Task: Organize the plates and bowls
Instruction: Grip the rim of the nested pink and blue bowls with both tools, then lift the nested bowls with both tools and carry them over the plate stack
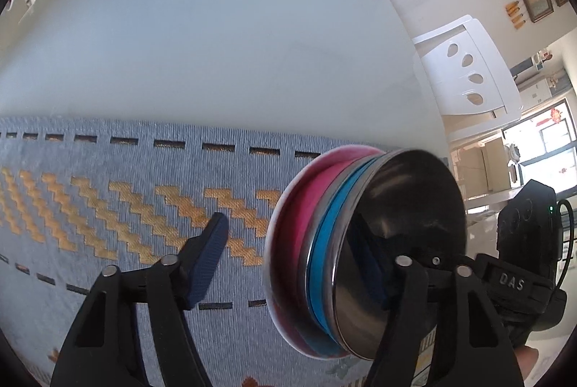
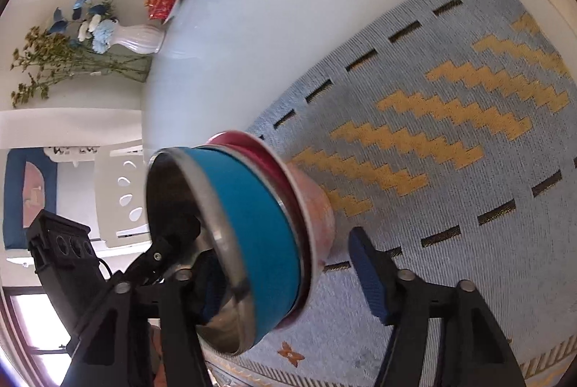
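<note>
The left gripper (image 1: 299, 264) stands apart around the near rim of the stacked bowls (image 1: 346, 242), one ribbed blue finger (image 1: 207, 260) outside, the other inside the steel bowl (image 1: 407, 221); no pad visibly presses. The stack sits on the woven placemat (image 1: 108, 206), between both tools. The right gripper (image 2: 288, 278) straddles the opposite rim, likewise apart. Shiny steel nests in a blue-walled bowl (image 2: 259, 228) over a pink one (image 2: 259, 145), round and slick. I judge both hands equally near.
</note>
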`<move>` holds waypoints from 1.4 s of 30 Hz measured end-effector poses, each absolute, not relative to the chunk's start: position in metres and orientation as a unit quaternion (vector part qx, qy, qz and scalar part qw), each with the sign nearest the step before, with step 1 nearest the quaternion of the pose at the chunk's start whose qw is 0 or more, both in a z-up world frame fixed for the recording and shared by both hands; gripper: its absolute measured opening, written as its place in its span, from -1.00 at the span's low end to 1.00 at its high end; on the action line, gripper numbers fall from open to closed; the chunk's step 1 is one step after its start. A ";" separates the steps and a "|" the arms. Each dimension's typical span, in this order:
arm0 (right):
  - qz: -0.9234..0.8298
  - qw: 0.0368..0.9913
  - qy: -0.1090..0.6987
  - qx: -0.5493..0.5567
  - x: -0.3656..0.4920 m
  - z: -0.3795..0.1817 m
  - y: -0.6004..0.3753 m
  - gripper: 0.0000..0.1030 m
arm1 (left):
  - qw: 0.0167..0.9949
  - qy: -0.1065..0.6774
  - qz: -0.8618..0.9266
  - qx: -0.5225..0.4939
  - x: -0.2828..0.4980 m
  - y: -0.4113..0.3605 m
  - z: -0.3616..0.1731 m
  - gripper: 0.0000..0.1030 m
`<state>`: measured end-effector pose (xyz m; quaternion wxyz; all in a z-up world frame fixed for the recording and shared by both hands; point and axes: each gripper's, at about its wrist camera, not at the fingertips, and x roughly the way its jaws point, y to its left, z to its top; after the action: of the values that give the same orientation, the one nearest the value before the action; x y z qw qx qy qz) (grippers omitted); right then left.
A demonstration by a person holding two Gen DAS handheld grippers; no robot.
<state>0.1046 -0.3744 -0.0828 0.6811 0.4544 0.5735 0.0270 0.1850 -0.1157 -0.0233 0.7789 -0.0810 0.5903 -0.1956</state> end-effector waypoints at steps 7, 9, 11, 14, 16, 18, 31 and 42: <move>0.026 0.681 0.563 0.466 0.106 -0.085 -0.376 -0.26 | 0.785 0.577 -0.206 -0.091 0.179 -0.121 -0.025 -0.36; 0.027 0.690 0.567 0.449 0.106 -0.081 -0.373 -0.28 | 0.788 0.575 -0.205 -0.082 0.178 -0.123 -0.025 -0.36; 0.025 0.694 0.573 0.436 0.108 -0.077 -0.370 -0.34 | 0.786 0.577 -0.204 -0.085 0.179 -0.123 -0.024 -0.36; 0.021 0.698 0.580 0.421 0.109 -0.072 -0.368 -0.34 | 0.789 0.577 -0.201 -0.070 0.178 -0.128 -0.021 -0.37; 0.020 0.701 0.580 0.414 0.108 -0.070 -0.367 -0.34 | 0.791 0.576 -0.199 -0.061 0.178 -0.131 -0.019 -0.38; 0.021 0.701 0.580 0.414 0.107 -0.069 -0.368 -0.34 | 0.791 0.576 -0.201 -0.056 0.177 -0.132 -0.017 -0.38; 0.027 0.710 0.578 0.402 0.091 -0.058 -0.364 -0.34 | 0.800 0.563 -0.207 -0.018 0.161 -0.142 0.002 -0.38; 0.031 0.718 0.568 0.402 0.057 -0.038 -0.361 -0.34 | 0.806 0.553 -0.211 -0.017 0.129 -0.137 0.021 -0.38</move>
<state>0.0572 -0.3609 -0.0377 0.7180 0.4017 0.5675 0.0307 0.1294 -0.1372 0.0206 0.8061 -0.0171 0.5527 -0.2107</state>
